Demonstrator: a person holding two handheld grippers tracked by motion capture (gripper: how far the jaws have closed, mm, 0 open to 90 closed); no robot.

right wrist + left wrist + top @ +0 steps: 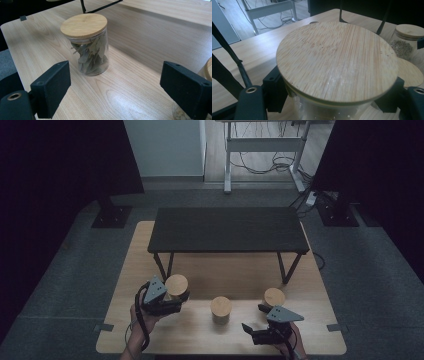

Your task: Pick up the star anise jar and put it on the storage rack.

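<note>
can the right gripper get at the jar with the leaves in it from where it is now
Probably yes. The right gripper has its jaws open and empty, and the jar of leaves stands upright just ahead on bare table, with nothing between them. It would need to shift slightly to centre on it.

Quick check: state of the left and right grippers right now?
Left gripper: shut on the jar with the bamboo lid, gripped just under the lid.
Right gripper: open, holding nothing; the bay-leaf jar stands ahead of it.
</note>
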